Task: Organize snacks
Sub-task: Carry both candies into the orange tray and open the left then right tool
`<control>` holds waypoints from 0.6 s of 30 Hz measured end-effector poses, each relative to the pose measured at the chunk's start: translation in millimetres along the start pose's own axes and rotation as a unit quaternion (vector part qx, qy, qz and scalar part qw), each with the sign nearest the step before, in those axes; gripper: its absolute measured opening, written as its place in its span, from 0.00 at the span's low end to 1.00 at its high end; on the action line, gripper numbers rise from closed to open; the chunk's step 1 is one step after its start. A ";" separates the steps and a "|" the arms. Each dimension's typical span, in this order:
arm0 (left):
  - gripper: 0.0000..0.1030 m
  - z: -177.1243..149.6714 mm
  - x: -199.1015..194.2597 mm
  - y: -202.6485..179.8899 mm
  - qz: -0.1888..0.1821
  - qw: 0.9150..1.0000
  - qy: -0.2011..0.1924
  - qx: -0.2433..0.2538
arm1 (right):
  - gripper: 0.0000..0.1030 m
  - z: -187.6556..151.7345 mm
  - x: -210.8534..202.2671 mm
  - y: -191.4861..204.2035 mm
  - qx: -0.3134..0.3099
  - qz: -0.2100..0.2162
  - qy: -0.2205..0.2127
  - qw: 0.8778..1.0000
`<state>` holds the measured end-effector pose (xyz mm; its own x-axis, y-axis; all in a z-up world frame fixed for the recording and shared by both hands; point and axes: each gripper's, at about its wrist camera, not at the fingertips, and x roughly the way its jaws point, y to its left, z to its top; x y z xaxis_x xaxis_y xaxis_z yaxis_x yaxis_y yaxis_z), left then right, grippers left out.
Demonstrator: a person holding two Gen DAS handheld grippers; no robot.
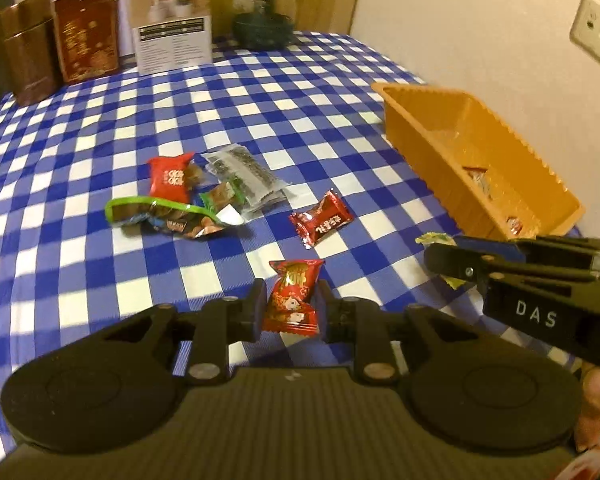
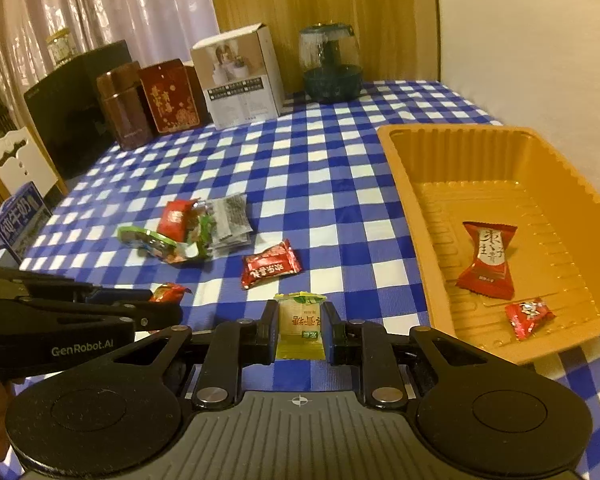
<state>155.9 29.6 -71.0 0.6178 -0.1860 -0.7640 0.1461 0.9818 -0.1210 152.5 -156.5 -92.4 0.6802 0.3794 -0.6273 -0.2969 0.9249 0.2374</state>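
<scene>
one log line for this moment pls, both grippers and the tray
left gripper: shut on red candy | right gripper: shut on yellow candy | orange tray: two red snacks inside | loose snack pile on checkered cloth

A table (image 2: 340, 168) under a blue-and-white checked cloth carries an orange tray (image 2: 412, 208), a heap of snack packets (image 2: 204, 228), one red candy (image 2: 270, 264) apart, two brown tins (image 2: 124, 108), a white box (image 2: 240, 80) and a glass jar (image 2: 332, 64).

pale curtains (image 2: 100, 8), cream wall (image 2: 540, 60), perhaps dim
</scene>
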 end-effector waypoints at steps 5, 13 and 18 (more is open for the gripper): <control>0.22 -2.8 -18.0 -8.3 -0.007 1.000 -0.002 -0.025 | 0.21 2.1 -23.3 -0.6 0.006 0.001 -0.011 1.000; 0.22 -5.8 -45.2 -24.6 -0.004 0.999 -0.012 -0.044 | 0.21 4.1 -57.3 -5.8 0.010 -0.003 -0.031 0.999; 0.22 -4.8 -58.6 -37.4 -0.002 0.999 -0.020 -0.039 | 0.21 5.3 -74.4 -9.5 0.012 -0.007 -0.042 0.999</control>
<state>110.5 4.0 -24.7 0.6475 -0.1902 -0.7379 0.0892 0.9806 -0.1746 108.2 -193.3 -44.0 0.7382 0.3666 -0.5663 -0.2722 0.9299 0.2473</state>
